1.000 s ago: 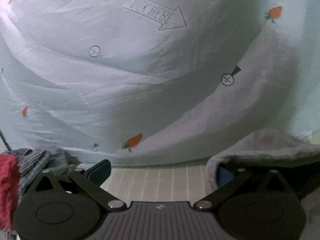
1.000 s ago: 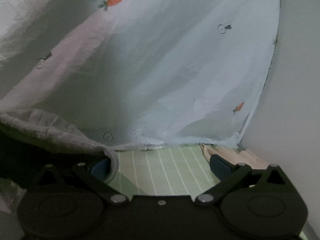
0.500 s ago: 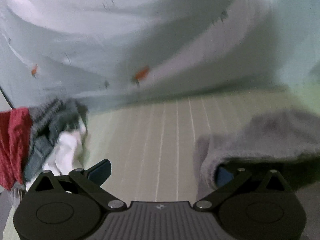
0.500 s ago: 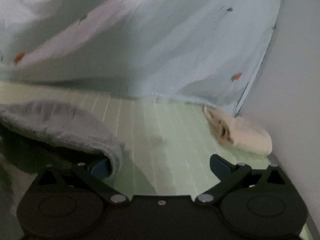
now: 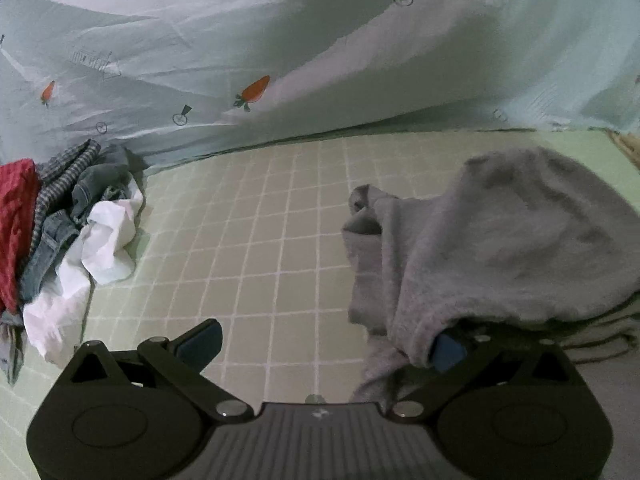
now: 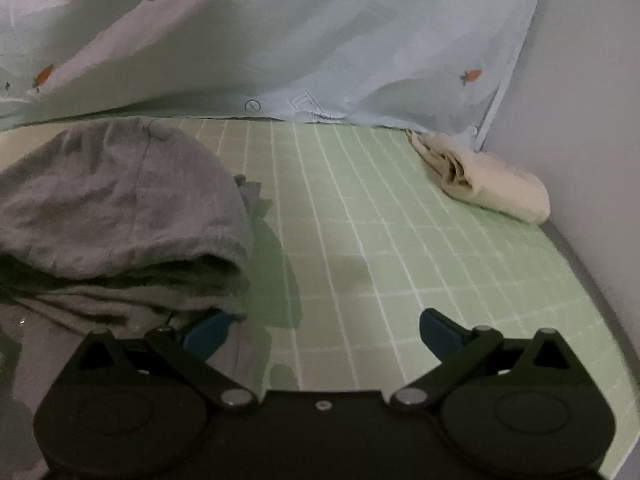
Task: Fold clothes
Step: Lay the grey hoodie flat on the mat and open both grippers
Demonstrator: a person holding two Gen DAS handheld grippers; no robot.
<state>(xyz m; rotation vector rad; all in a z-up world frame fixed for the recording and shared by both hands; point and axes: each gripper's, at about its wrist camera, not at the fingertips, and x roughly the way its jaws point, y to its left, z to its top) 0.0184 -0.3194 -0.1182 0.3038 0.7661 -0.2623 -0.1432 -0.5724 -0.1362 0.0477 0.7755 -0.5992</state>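
Grey fleece garment [image 5: 520, 240] doubled over on green gridded mat [image 5: 260, 240], between both claws. Second ago it sat low against carrot-print sheet [image 5: 200, 40]; views have since pulled back. Left gripper [image 5: 324, 344] and right gripper [image 6: 324, 334] spread, fabric draped over inner fingers; grip uncertain. Fold apparently laid. Mixed clothes heap [image 5: 60, 220] left, beige folded cloth [image 6: 488, 184] right.

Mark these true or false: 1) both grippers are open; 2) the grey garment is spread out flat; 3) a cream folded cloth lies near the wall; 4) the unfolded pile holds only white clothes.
1) True: left gripper and right gripper are both open.
2) False: the grey garment is doubled over.
3) True: the cream folded cloth lies by the wall.
4) False: the unfolded pile holds red, striped, denim and white pieces.
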